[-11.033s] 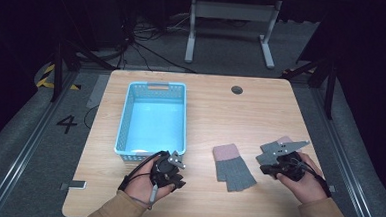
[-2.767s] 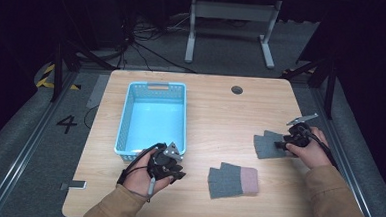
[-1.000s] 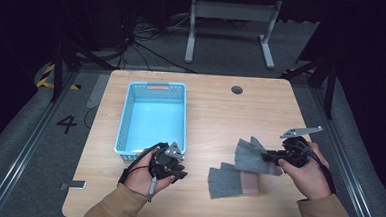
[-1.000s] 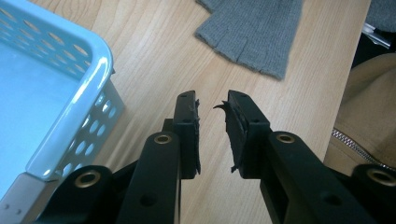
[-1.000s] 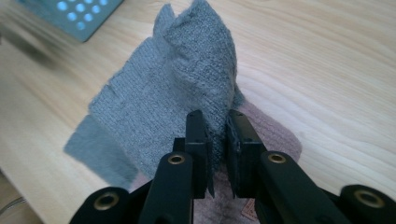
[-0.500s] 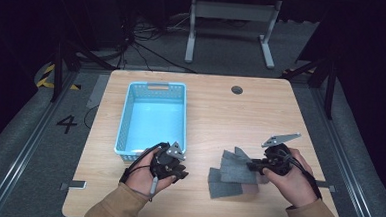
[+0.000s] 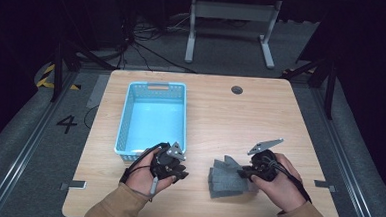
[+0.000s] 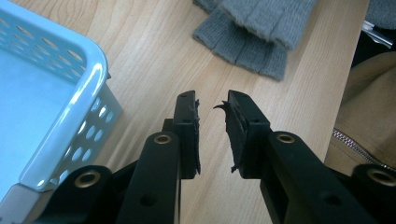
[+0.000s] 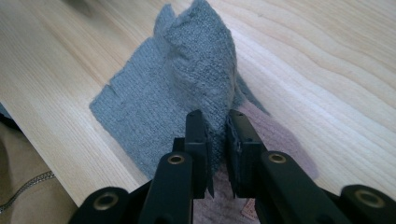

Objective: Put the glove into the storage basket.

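The wooden surface (image 7: 205,114) carries a blue basket (image 7: 152,117) just beside the left hand-held gripper (image 8: 211,116), jaws narrowly apart, empty. The right hand-held gripper (image 9: 215,133) pinches a grey knit cloth (image 9: 187,79), lifting one fold.

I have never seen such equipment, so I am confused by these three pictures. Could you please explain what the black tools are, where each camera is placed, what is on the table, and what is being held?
A person sits at a wooden table and holds a hand tool with two black jaws in each hand. One picture is taken from above. The other two come from small cameras riding on the tools, looking along their jaws.

On the table stand an empty light blue basket and, nearer the person, grey knitted gloves, one lying on the other.

The right gripper is closed on a fold of the top grey glove, lifting it into a peak. The left gripper is open, holds nothing, and rests beside the basket's near corner.
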Demonstrator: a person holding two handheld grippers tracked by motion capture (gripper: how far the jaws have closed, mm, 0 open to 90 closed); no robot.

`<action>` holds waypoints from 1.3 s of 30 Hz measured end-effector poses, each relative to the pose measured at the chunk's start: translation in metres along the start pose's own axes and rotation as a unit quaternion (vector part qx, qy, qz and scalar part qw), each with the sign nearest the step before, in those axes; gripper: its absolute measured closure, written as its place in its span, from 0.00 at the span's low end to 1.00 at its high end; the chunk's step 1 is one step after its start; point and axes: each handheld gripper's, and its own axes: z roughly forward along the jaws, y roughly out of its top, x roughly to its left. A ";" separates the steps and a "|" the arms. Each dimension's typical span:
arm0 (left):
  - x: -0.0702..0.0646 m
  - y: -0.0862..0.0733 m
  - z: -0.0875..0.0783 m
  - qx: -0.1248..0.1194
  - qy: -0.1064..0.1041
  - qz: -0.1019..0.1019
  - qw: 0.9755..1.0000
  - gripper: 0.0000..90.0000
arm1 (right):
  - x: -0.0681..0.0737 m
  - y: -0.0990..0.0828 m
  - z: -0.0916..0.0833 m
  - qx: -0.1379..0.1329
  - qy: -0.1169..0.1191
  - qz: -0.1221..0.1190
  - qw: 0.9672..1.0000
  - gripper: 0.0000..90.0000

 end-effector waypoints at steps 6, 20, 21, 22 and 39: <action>0.000 0.000 0.000 0.000 -0.001 -0.001 1.000 0.83 | 0.004 0.000 0.007 0.008 -0.001 -0.009 1.000 0.89; 0.000 0.000 0.001 0.002 -0.001 -0.001 1.000 0.83 | 0.007 -0.001 0.018 0.024 -0.003 -0.018 1.000 0.88; 0.000 0.000 0.001 0.002 -0.001 -0.001 1.000 0.83 | 0.008 -0.001 0.018 0.024 -0.006 -0.019 1.000 0.88; 0.000 0.000 0.001 0.002 -0.001 -0.001 1.000 0.83 | 0.009 0.000 0.018 0.024 -0.007 -0.020 0.999 0.88; 0.000 0.000 0.001 0.003 -0.001 0.000 1.000 0.82 | 0.013 0.000 0.021 0.033 -0.026 -0.034 0.999 0.87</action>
